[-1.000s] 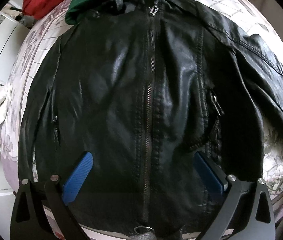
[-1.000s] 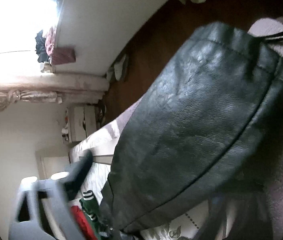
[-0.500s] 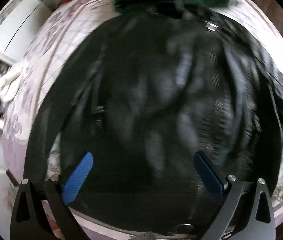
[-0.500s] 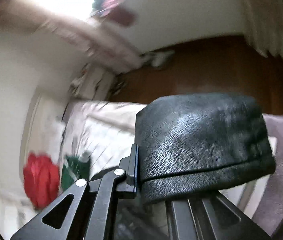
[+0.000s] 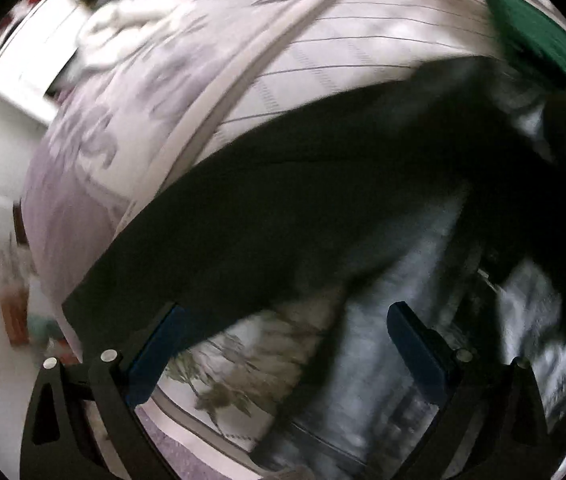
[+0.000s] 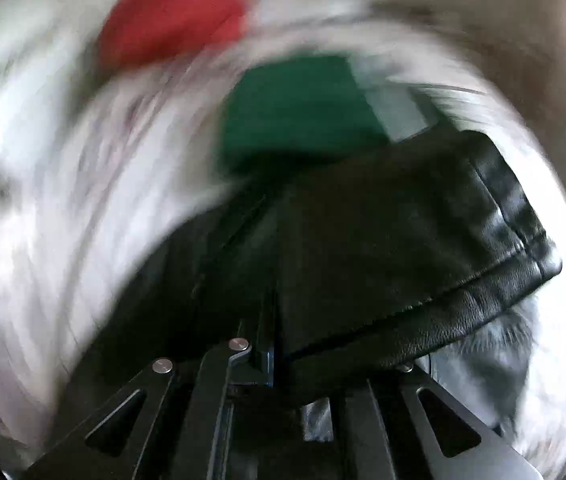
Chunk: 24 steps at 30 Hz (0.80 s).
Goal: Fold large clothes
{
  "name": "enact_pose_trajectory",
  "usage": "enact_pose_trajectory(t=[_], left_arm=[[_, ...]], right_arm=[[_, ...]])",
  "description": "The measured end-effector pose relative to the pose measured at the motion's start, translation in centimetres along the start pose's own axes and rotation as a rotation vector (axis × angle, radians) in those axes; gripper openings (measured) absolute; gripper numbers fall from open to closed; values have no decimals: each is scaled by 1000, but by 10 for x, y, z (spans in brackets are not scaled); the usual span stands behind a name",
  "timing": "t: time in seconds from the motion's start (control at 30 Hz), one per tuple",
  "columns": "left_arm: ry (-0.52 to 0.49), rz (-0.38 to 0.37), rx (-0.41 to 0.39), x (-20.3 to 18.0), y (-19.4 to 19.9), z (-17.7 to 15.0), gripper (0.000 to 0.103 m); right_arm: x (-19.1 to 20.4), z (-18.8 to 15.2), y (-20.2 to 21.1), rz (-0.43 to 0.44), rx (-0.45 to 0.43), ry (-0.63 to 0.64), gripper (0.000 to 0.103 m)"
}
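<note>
A black leather jacket (image 5: 323,200) lies on the bed, one sleeve stretched across the left wrist view toward the lower left. My left gripper (image 5: 283,344) is open with blue pads (image 5: 155,356), just above the sleeve's cuff end and the floral bedsheet (image 5: 235,376). My right gripper (image 6: 283,356) is shut on the other sleeve's cuff (image 6: 423,260), which drapes over its fingers. Both views are motion-blurred.
A green garment lies beyond the jacket, seen in the left wrist view (image 5: 535,36) and the right wrist view (image 6: 299,112). A red garment (image 6: 175,16) lies farther back. A white cloth (image 5: 123,36) sits near the bed's far edge. The bed edge (image 5: 55,220) drops off at left.
My left gripper has swung left from the jacket's front to its left sleeve. My right gripper has carried the cuff over toward the jacket body, turning to face the green and red garments.
</note>
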<state>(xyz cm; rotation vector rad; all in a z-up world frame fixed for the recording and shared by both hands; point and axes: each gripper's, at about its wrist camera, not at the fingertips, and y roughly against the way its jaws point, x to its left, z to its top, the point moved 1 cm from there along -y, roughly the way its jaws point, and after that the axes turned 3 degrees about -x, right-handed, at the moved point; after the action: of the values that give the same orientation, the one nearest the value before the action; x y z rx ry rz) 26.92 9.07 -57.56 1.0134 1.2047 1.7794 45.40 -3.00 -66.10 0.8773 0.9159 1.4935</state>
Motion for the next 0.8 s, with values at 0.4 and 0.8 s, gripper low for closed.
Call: enact_pose_trajectory(t=[0.4,0.8], left_arm=[[-42,-18,-15,1,19,-3,103],[-79,33,-5,-90,37,-25,103]], right_arm=[[-95,-73,57,-25,140,-229,73],[-295,-230,47,22,219,-846,48]])
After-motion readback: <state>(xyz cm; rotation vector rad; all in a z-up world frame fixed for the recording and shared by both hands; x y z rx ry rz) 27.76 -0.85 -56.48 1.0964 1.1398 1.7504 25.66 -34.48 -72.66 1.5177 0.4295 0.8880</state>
